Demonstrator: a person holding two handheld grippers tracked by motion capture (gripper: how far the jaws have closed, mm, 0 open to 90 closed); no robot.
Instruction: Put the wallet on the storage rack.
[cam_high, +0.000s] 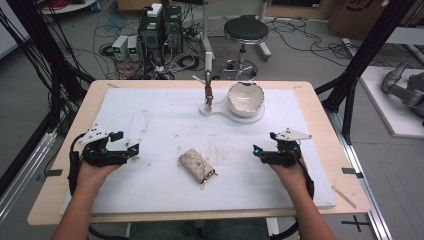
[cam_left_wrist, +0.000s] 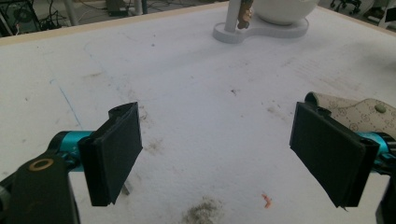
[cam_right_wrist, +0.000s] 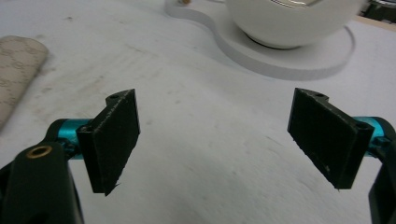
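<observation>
A beige patterned key pouch (cam_high: 197, 164) lies in the middle of the white mat, its metal clasp toward the front. My left gripper (cam_high: 134, 149) rests at the mat's left side, open and empty, pointing right toward the pouch (cam_left_wrist: 364, 114), which peeks out behind its right jaw. My right gripper (cam_high: 257, 150) sits at the mat's right side, open and empty as well; the pouch (cam_right_wrist: 16, 70) shows at the left edge of the right gripper view. A white bowl (cam_high: 245, 97) stands on a white base (cam_high: 220, 111) with an upright peg (cam_high: 208, 90) at the far middle.
The white mat (cam_high: 150, 115) covers most of a wooden table (cam_high: 320, 105). It is stained and dusty. Beyond the table stand a stool (cam_high: 245, 31), computers (cam_high: 160, 30) and cables on the floor. Black frame posts (cam_high: 365, 55) flank the table.
</observation>
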